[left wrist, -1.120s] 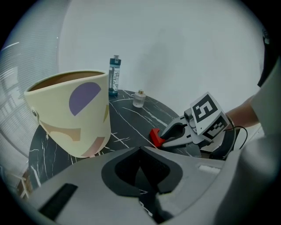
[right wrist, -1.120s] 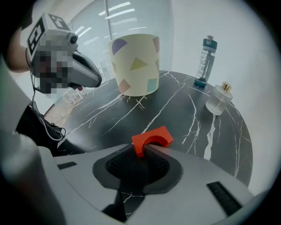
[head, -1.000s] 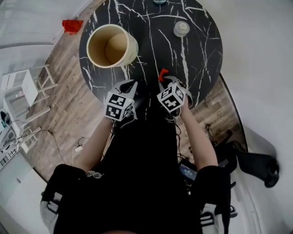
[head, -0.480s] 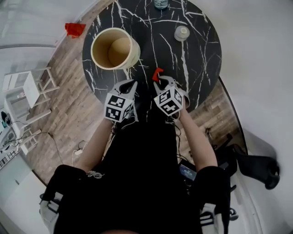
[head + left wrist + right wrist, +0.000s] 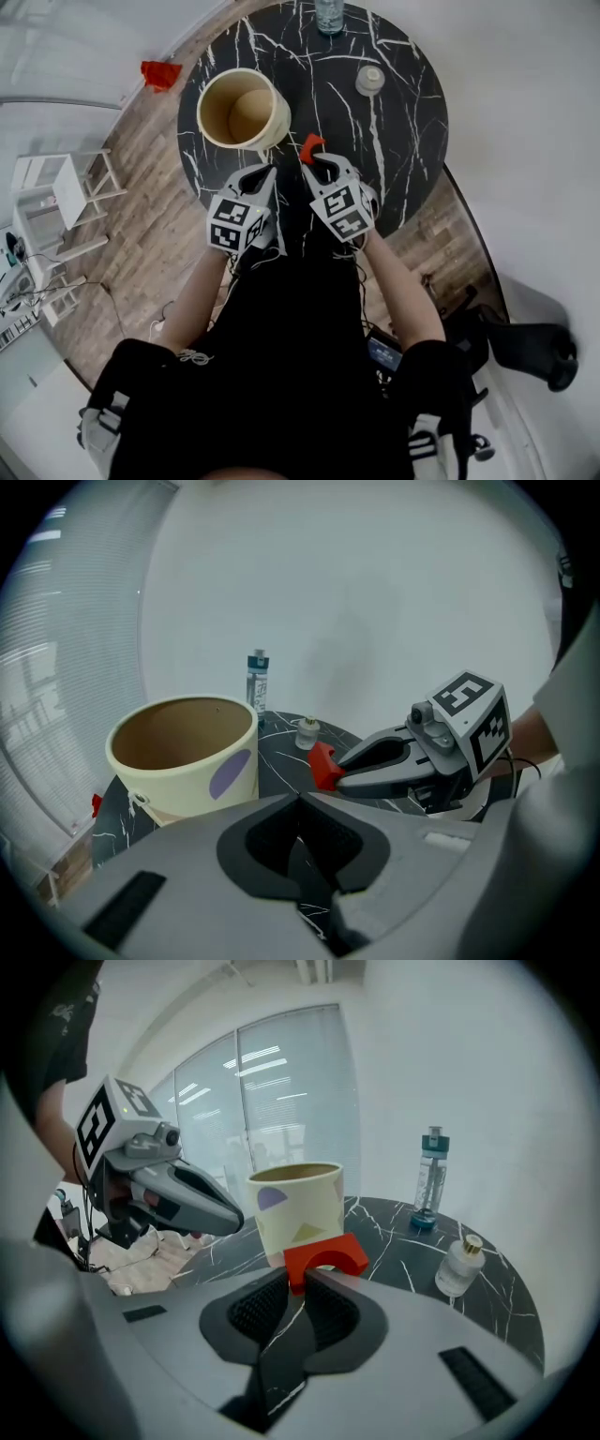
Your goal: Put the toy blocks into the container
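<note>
One red arch-shaped toy block (image 5: 325, 1253) sits pinched by one of its legs between the narrowly parted jaws of the right gripper (image 5: 298, 1281), its curved cut-out facing down, held above the table and clear of its surface. Seen from the head view, the block (image 5: 310, 145) hangs just beside the near right side of the container (image 5: 281, 117), outside its rim, with the right gripper (image 5: 314, 161) reaching forward from below it. That container is a cream cylinder with pale coloured shapes printed on its wall (image 5: 300, 1208) (a purple oval shows in the left gripper view (image 5: 228, 772)), standing upright on the left part of the round black marble table (image 5: 403, 112). The left gripper (image 5: 267, 172) hovers over the table's near edge just beside the right one, its jaws pressed fully together (image 5: 302, 797); from its camera the block (image 5: 322, 764) appears ahead and to the right. Farther back on the table stand a clear water bottle (image 5: 329, 14) near the far edge and a small round bottle (image 5: 370, 80) with a pale cap to the right, well apart from the container. Off the table, a red object (image 5: 160, 73) lies on the wooden floor (image 5: 141, 197) near a white rack (image 5: 56, 187)
</note>
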### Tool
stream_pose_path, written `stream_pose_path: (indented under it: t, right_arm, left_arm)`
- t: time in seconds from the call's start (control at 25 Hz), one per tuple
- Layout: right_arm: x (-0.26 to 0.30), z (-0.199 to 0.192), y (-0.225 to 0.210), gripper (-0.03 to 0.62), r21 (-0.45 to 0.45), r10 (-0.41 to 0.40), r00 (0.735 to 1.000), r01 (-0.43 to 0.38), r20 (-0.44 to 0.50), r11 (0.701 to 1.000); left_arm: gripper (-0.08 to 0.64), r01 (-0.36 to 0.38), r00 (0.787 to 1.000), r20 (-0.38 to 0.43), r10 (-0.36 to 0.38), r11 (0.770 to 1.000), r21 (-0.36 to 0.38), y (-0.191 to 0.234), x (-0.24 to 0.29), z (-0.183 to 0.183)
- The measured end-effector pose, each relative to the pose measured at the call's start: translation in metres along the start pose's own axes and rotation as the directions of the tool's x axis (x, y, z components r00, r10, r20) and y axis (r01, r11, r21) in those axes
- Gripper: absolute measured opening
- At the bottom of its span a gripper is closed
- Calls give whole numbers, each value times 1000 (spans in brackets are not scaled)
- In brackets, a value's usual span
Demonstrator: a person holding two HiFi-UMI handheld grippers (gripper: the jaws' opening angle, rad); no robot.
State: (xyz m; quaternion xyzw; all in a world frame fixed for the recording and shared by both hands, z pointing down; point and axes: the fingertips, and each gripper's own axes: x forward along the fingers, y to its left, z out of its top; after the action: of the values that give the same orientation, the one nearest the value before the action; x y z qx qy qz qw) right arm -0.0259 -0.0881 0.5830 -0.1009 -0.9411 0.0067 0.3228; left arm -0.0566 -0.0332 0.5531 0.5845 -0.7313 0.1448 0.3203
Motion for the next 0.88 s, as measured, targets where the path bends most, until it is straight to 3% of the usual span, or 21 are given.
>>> stream_pose_path:
  t: [0.36,0.72,0.88]
  right_arm:
    - [-29,67,-4,48,7,-45,980,45,192,999]
    - [-44,120,11,48,-42,-34,950,49,312,998]
    - [-43,143,19,48,-47,-36,935,57,354,997]
  left_arm:
    - [0,-59,989,135,59,998,-1,9,-34,42]
    - [0,-122,952,277,127,992,-37,25,-69,74]
    - [0,-173,926,329,183,983,-58,44,-88,85]
